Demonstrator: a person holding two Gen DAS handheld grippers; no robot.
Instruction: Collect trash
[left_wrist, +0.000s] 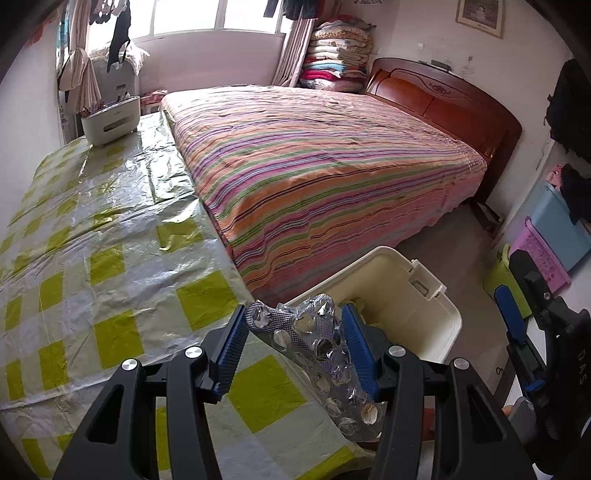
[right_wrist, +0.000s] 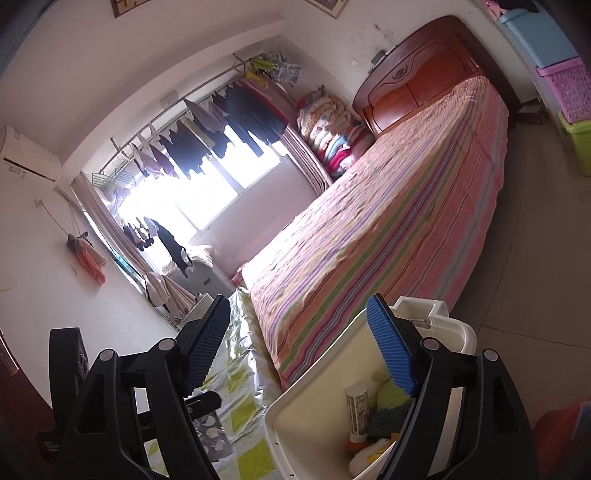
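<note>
My left gripper is shut on an empty silver blister pack, which spans the gap between the blue pads and hangs down toward the camera. It sits over the table's edge, right beside a cream open bin on the floor. My right gripper is open with nothing between its fingers, held above the bin. Inside the bin lie a white tube, a green lump and a yellow and white scrap. The right wrist view also catches the blister pack at its lower left.
The table wears a green checked cloth under clear plastic, with a white tissue box at its far end. A striped bed runs alongside the table and bin. Coloured storage boxes stand at the right wall.
</note>
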